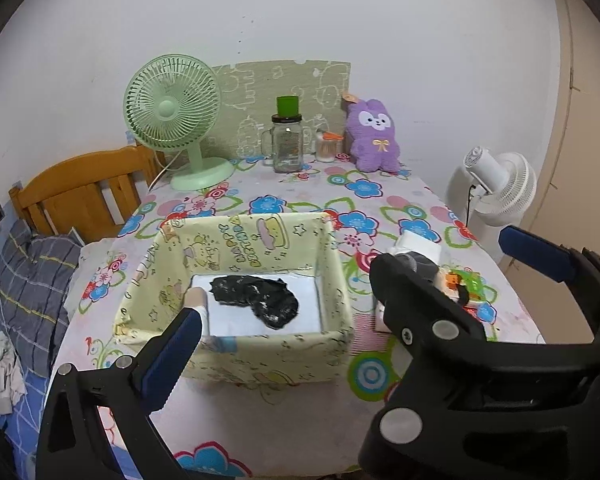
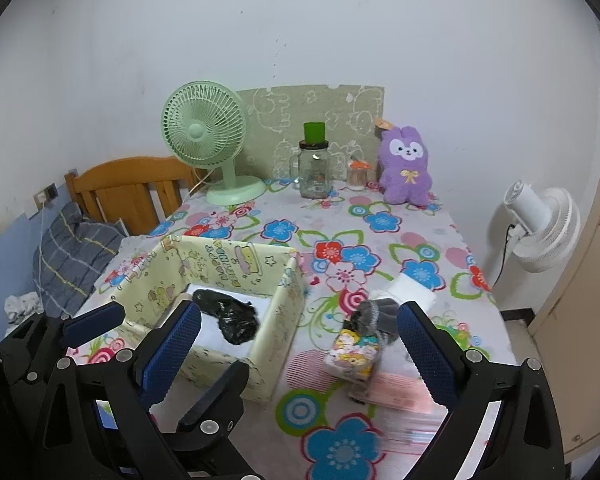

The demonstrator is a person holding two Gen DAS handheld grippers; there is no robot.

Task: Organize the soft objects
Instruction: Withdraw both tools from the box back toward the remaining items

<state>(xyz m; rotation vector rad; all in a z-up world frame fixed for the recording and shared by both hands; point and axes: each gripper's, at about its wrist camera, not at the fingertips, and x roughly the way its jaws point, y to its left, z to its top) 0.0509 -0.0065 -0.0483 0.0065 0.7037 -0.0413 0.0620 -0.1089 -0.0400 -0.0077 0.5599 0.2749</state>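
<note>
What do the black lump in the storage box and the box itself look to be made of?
Black lump: seemingly thin crinkled plastic, like a bag; glossy wrinkles catch light. Storage box: probably fabric or paper-covered board, matte, cartoon-printed; its walls sag slightly and the edges look wrapped.

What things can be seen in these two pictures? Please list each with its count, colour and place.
fabric box: 1, pale yellow with cartoon print, near middle of table
black bag: 1, black, crumpled, lying inside the box
table: 1, flowered cloth
desk fan: 1, green, far left of table
glass jar: 1, clear with green top, far edge
small container: 1, clear with orange lid, beside the jar
plush toy: 1, purple, far right
grey sock: 1, grey, right of the box
tissue pack: 1, multicoloured print, right of the box
standing fan: 1, white, beyond the table's right side
left gripper: black with blue pads, open
right gripper: black with blue pads, open
</note>
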